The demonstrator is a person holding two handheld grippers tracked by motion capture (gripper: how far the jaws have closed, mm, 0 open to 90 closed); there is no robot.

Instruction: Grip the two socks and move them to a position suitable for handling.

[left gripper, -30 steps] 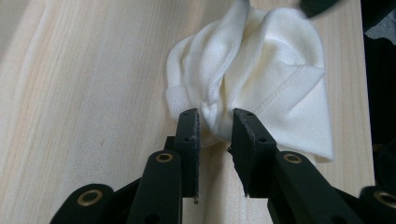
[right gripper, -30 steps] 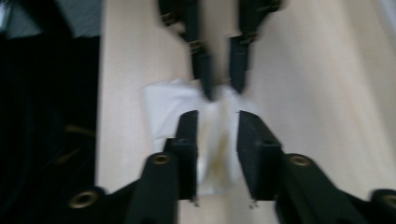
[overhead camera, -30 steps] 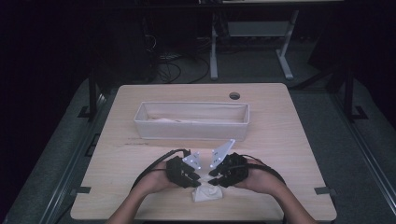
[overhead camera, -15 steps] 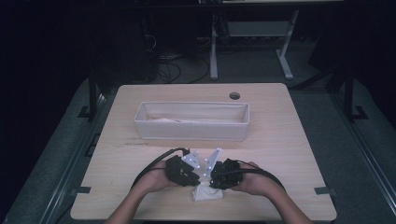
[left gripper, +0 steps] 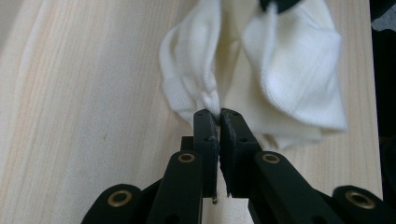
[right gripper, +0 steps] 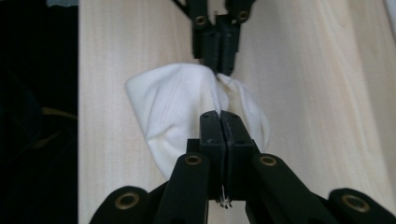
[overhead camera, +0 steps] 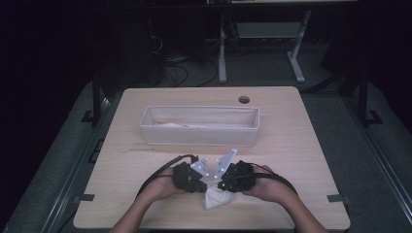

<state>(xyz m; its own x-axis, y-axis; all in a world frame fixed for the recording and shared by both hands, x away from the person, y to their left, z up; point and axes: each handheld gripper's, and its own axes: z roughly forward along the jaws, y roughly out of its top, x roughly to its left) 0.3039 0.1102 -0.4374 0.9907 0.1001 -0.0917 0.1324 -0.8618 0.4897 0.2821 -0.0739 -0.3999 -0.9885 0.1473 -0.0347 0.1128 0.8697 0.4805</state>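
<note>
My two hands have come closer together — both grippers' fingers have just closed, left gripper (left gripper: 214, 113) and right gripper (right gripper: 219, 114) pinching the white sock (overhead camera: 216, 198) on the table (overhead camera: 301, 145) — the white bin (overhead camera: 199, 138) waits.

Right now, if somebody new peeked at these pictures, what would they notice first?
Probably the white sock bunched up at the near edge of the wooden table, with the left gripper and right gripper both pinching it from opposite sides. Behind them sits a long white bin.
</note>
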